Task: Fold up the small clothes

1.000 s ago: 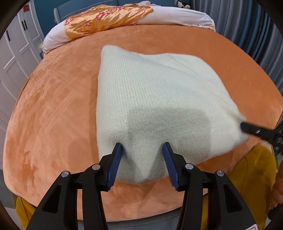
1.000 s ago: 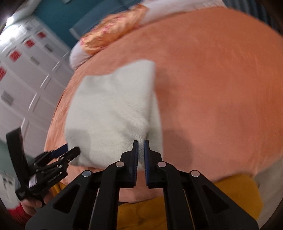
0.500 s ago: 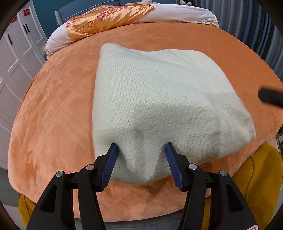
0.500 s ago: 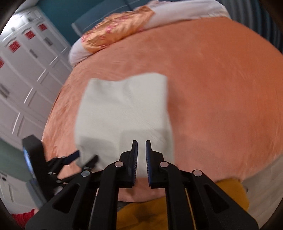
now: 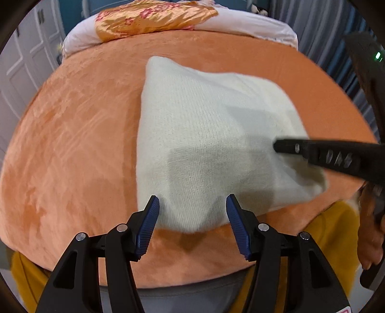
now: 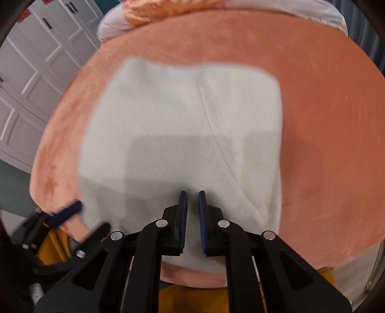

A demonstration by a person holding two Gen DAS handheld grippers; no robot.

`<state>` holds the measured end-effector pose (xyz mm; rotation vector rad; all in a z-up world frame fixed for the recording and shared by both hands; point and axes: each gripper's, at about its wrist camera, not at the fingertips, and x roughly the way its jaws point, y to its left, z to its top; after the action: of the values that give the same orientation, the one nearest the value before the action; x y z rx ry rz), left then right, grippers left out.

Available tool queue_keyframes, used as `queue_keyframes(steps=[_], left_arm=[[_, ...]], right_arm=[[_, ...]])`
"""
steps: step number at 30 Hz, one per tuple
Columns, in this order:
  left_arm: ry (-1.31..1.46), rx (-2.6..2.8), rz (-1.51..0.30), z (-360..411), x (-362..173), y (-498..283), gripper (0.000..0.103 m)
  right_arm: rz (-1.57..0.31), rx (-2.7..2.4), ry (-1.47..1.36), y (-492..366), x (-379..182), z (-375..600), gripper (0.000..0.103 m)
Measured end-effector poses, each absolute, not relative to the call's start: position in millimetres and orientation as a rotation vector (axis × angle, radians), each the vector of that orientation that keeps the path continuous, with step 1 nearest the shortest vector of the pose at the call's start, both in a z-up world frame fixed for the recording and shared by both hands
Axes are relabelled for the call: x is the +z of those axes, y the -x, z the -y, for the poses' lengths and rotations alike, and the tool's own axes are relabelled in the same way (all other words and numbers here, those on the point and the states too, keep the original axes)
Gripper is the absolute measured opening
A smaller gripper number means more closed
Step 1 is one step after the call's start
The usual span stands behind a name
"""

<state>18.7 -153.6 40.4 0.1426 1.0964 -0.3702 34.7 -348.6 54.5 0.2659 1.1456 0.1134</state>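
From the left view, the left tongs (image 5: 192,216) stand open over the near edge of the white knit (image 5: 204,144), which lies folded on the orange bed (image 5: 72,144); its long side runs away toward the pillows (image 5: 168,21). From the right view, the right tongs (image 6: 192,211) hang almost closed and empty above the knit, so I think they should press it flat gently, without dragging it.

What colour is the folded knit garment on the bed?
Cream white; the folded knit garment shows sharpest in the left wrist view.
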Motion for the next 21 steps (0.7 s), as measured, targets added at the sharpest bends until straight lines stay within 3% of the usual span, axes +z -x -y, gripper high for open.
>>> queue_keyframes(steps=[5,10,13,18,21], left_arm=[[-0.056,-0.343,-1.091,130.8,52.1,-20.2,0.056],[-0.032,-0.288,-1.106,111.1,50.2,-24.6,0.057],[0.014,-0.276,-1.116,100.7,53.2,-29.1,0.057],[0.024,-0.309,-1.081,107.6,67.7,-33.4,0.057],[0.008,-0.347,-1.077,129.0,67.9,-34.6,0.057]], right_arm=[[-1.095,0.23,-0.214,-70.8,89.7,310.4,0.01],[-1.208,0.272,-0.115,-110.1,37.5,264.6,0.009],[-1.217,0.266,-0.176,-115.9,42.7,272.7,0.009],[-1.11,0.226,-0.306,-62.1,83.9,319.7,0.009],[-1.152,0.09,-0.326,-31.0,65.9,349.2,0.009]])
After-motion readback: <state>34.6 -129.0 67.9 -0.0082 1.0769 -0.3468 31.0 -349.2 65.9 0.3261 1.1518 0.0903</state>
